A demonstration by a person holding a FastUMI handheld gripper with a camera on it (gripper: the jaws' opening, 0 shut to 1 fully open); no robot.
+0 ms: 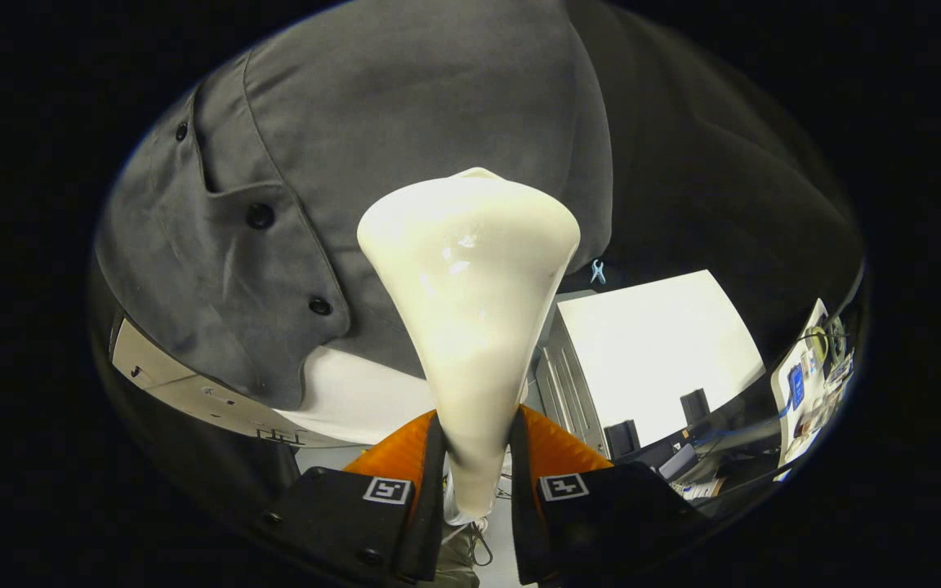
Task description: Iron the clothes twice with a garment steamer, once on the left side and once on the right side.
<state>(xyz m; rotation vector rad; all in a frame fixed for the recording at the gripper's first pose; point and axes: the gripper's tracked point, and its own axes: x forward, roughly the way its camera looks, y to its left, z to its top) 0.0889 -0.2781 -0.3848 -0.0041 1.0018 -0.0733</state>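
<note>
We hold the steamer [469, 310] by its narrow neck, tongs [477, 457] clenched on it, head vs. the grey shirt [405, 106]; plastic's stiff, glossy, prob. slippery; cloth soft.

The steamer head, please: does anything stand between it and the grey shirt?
Nothing visible does. The hand-held gripper is shut on the steamer, whose wide head lies right up against the grey shirt.
</note>
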